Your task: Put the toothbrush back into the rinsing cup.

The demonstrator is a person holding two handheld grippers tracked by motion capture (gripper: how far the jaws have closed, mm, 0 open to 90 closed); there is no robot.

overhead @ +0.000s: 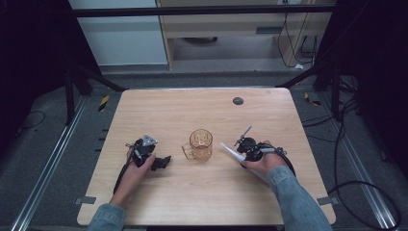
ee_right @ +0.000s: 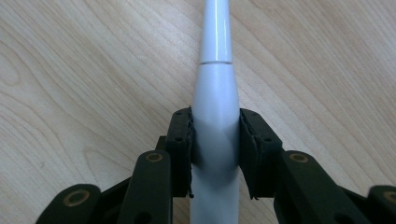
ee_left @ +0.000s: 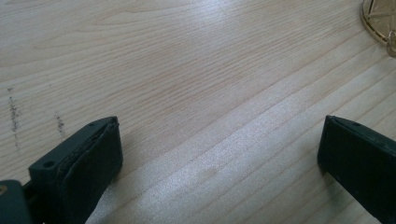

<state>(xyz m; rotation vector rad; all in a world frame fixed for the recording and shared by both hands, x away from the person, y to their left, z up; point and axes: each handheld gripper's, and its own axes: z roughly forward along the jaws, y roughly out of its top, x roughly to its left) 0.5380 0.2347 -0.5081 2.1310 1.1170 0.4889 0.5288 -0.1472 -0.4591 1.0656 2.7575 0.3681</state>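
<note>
- Right gripper (ee_right: pixel 215 140): 2 black jaws pressed against the sides of a white electric toothbrush handle (ee_right: pixel 215 140), 1 pad on each flank, no gap visible between pad and plastic.
- The handle runs straight up between the jaws in the right gripper view; it narrows past a seam into a slimmer white neck. Its far tip is cut off at the top edge.
- High view: right gripper (overhead: pixel 239 153) low over the wooden table (overhead: pixel 202 202), toothbrush handle (overhead: pixel 231 151) pointing left toward the amber glass mug (overhead: pixel 200 144), its end near the mug but apart from it.
- Left gripper (ee_left: pixel 219 158): jaws spread wide, bare tabletop between them, nothing touched by the pads.
- High view: left gripper (overhead: pixel 163 161) just left of the mug, apart from it; the mug's base (ee_left: pixel 380 18) sits at the top right corner of the left gripper view.
- Mug upright, mid-table, handle turned toward the left gripper.
</note>
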